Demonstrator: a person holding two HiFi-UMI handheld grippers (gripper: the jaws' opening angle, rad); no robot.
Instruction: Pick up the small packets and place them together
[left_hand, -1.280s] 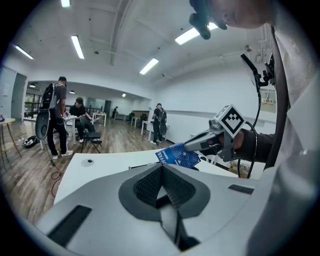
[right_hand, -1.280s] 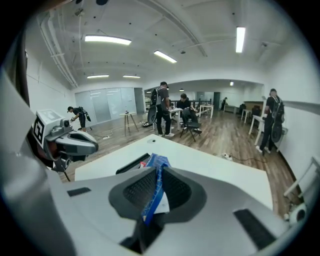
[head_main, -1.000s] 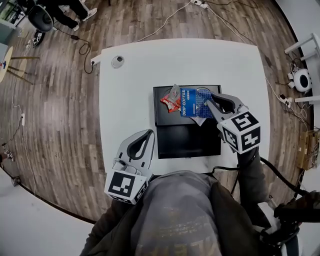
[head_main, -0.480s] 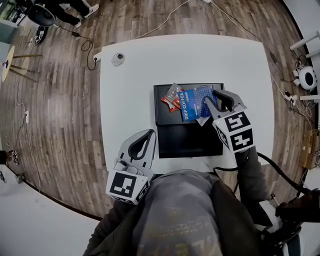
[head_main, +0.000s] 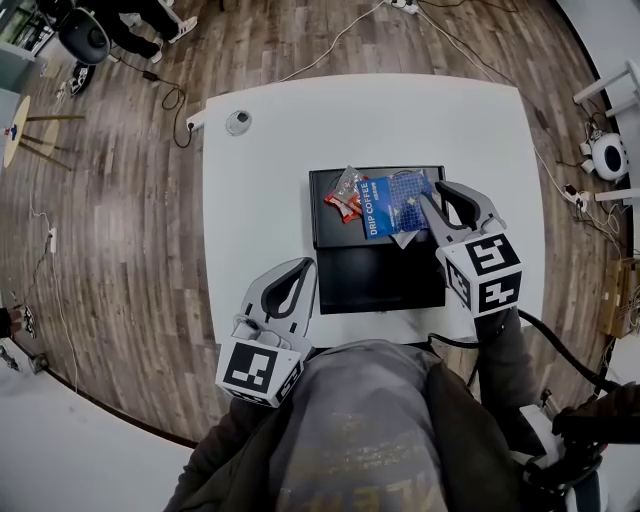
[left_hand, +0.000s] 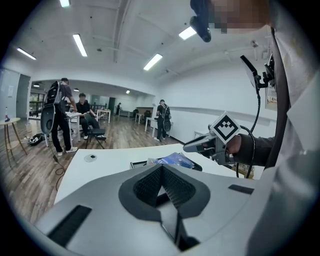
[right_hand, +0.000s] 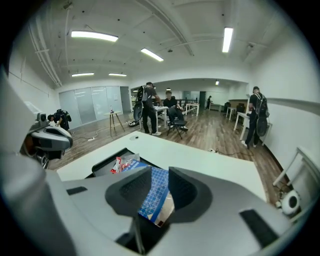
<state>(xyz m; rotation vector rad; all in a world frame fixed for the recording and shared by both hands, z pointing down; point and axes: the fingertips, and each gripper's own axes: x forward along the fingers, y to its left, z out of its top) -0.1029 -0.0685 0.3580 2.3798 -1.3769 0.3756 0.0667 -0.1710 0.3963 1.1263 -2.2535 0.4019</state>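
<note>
**Release of the Blue Grid Packet: Fault Conditions**

The small packets are gathered at the far end of the black tray (head_main: 380, 280), which is set on the white tabletop (head_main: 260, 200). A red packet (head_main: 341, 204), a clear packet (head_main: 349, 181), a drip coffee packet (head_main: 372, 207) and a blue grid packet (head_main: 405, 190) are laid touching or overlapping one another.

The right hand-held gripper (head_main: 428, 205) is released. Its jaws have just been opening, and the blue grid packet is seen between them with neither pad pressed on it. The left hand-held gripper (head_main: 303, 266) is clenched on nothing and is held at the near edge of the tabletop, well apart from the pile.

The following faults are judged possible:

1. **Drag-out.** If the right hand-held gripper is drawn back while one pad is still caught on the packet's edge, the packet may be pulled off the pile and separated from the others.
2. **Slide.** The packet appears to be propped on its neighbours rather than laid flat. It may slip toward the bare near part of the tray once it is left unsupported.
3. **Scatter.** The packets are judged light, so a brush from either jaw during withdrawal may spread the pile.
</note>
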